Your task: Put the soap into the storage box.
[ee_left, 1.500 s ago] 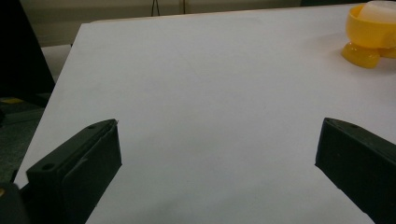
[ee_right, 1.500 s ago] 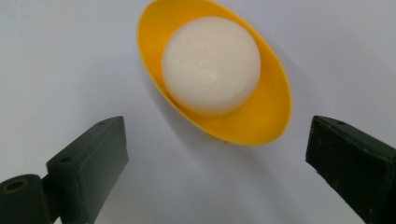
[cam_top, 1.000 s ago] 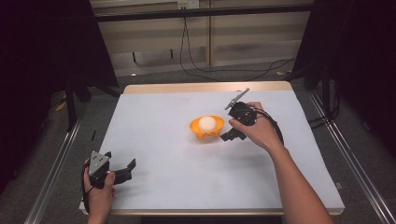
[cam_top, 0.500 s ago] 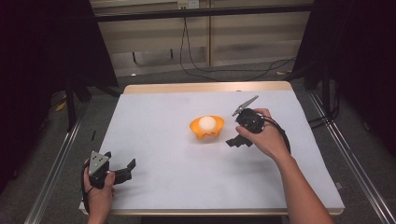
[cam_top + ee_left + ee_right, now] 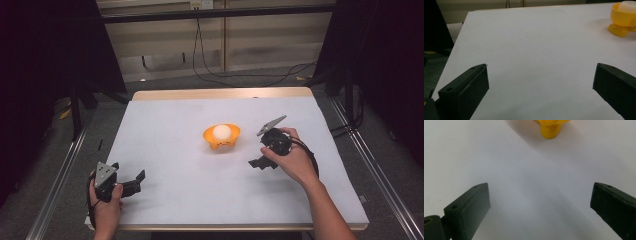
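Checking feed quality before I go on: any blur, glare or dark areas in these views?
High view: table evenly lit, surroundings dark, orange bowl sharp. Left gripper view: bowl cropped at the edge, no glare. Right gripper view: soft focus, soft shadows on the table, bowl's foot slightly blurred.

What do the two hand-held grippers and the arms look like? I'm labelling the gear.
Both are black. The left hand-held gripper and right hand-held gripper each carry a grey three-cornered plate on top and two blocky black jaws with small holes. A dark cable loops by the right one. The forearms are bare, without sleeves.

One orange bowl, one white ball, two claws.
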